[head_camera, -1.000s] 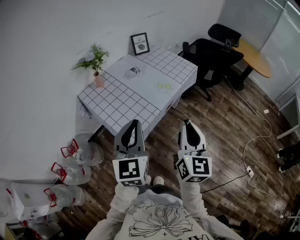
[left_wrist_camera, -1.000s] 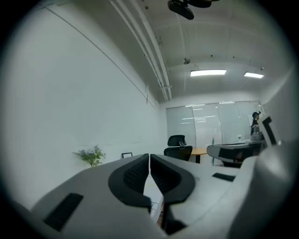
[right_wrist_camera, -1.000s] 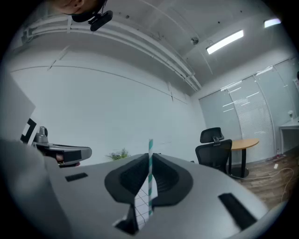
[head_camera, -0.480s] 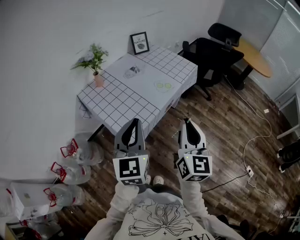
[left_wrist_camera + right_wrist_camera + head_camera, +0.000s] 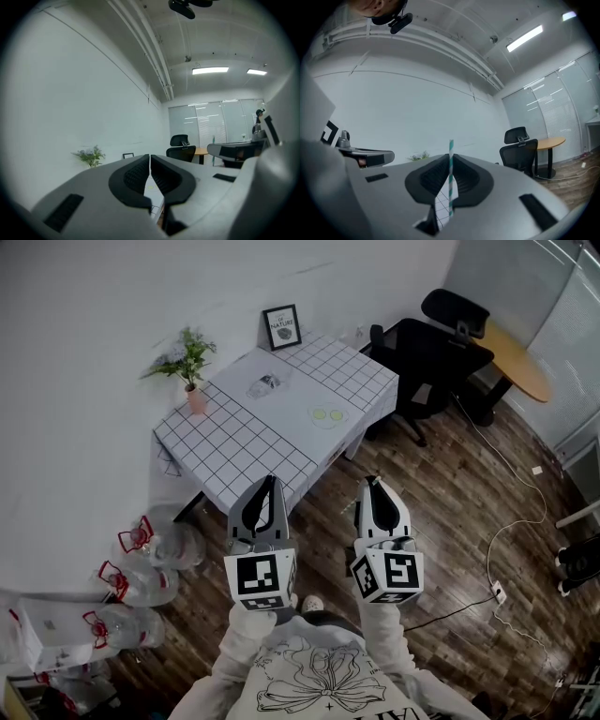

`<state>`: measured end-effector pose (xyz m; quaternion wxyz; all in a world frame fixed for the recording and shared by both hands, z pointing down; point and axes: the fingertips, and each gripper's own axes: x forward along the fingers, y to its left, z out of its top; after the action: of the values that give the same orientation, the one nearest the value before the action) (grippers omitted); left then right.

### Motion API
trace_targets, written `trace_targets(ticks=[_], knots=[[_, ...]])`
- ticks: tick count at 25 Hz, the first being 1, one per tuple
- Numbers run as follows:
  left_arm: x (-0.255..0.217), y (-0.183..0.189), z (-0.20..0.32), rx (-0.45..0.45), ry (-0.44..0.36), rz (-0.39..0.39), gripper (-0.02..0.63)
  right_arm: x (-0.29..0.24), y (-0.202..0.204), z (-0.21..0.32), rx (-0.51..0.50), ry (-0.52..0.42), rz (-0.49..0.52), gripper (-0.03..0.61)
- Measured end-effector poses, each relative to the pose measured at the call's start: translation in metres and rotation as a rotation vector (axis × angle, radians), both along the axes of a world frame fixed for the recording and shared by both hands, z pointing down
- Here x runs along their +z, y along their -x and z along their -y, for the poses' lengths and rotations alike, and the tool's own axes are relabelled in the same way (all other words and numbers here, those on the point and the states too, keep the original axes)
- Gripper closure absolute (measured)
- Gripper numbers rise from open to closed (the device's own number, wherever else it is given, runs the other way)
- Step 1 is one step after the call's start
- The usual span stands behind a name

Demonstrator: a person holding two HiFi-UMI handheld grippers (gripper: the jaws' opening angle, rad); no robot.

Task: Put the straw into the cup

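My right gripper [image 5: 372, 486] is shut on a teal-and-white striped straw [image 5: 451, 180], which stands upright between the jaws and pokes out above them in the right gripper view. My left gripper [image 5: 270, 484] is shut with nothing between its jaws [image 5: 150, 157]. Both are held side by side in front of my chest, above the wooden floor and short of the table. A small clear object [image 5: 265, 385], possibly the cup, lies on the checked tablecloth [image 5: 234, 442] far ahead. It is too small to tell for sure.
A potted plant [image 5: 192, 367] and a framed picture [image 5: 281, 326] stand at the table's far side, and a pale green mat [image 5: 327, 414] lies on it. Black office chairs [image 5: 427, 357] stand to the right. Plastic bags [image 5: 141, 563] lie on the floor at left. Cables [image 5: 506, 549] trail at right.
The head view has shifted slightly. Both grippers stay shut in the same place, the straw still in the right one.
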<state>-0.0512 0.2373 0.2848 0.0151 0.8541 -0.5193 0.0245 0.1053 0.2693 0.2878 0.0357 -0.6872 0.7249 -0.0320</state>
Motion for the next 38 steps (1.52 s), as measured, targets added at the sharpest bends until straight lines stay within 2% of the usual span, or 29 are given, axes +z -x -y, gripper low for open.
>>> trace_targets(ticks=[9, 16, 25, 38], knots=[[0.014, -0.019, 0.008, -0.030, 0.021, 0.007, 0.603, 0.014, -0.019, 0.016, -0.037, 0.020, 0.025, 0.557], [0.023, -0.027, 0.041, -0.044, 0.039, 0.012, 0.603, 0.023, -0.028, 0.049, -0.041, 0.032, 0.039, 0.557], [0.030, -0.046, 0.133, -0.043, 0.046, 0.004, 0.603, 0.028, -0.041, 0.145, -0.057, 0.042, 0.032, 0.557], [0.029, -0.051, 0.278, -0.060, 0.064, 0.005, 0.603, 0.022, -0.039, 0.296, -0.102, 0.050, 0.024, 0.557]])
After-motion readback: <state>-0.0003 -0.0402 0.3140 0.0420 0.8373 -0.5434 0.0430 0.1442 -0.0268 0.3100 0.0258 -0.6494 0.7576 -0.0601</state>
